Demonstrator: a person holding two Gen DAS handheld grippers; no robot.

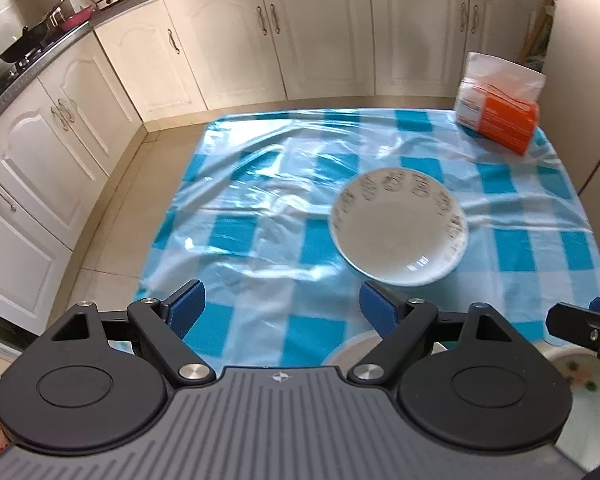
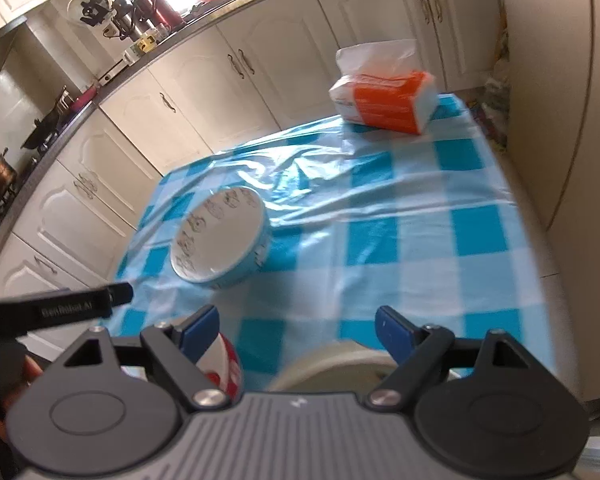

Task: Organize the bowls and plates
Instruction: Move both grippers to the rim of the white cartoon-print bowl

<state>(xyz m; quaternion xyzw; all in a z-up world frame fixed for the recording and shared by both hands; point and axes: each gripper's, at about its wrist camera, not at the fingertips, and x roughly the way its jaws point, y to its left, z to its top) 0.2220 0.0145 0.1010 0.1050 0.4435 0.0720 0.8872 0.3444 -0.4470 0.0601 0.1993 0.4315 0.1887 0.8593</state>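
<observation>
Hovering above the near edge of the counter, both tools are seen with their jaws spread and nothing between them: the left tool and the right tool. Taking the patterned bowl as the landmark, the orange tissue pack is found well beyond it at the far corner. A red-and-white dish and a pale dish are glimpsed nearer than it, just under the right tool and largely hidden.

Several risks can be judged from here. The counter is covered by a loose, wrinkled plastic cloth; the bowl could be dragged or tipped if the cloth is snagged by a finger. The bowl's glazed rim may slip from a shallow pinch. The dishes below the tools could be knocked because they are poorly seen. A collision between the two tools is also possible, as they are held close together.

The bowl is white inside with dark printed motifs ringing the wall, light blue outside, upright and empty.
</observation>
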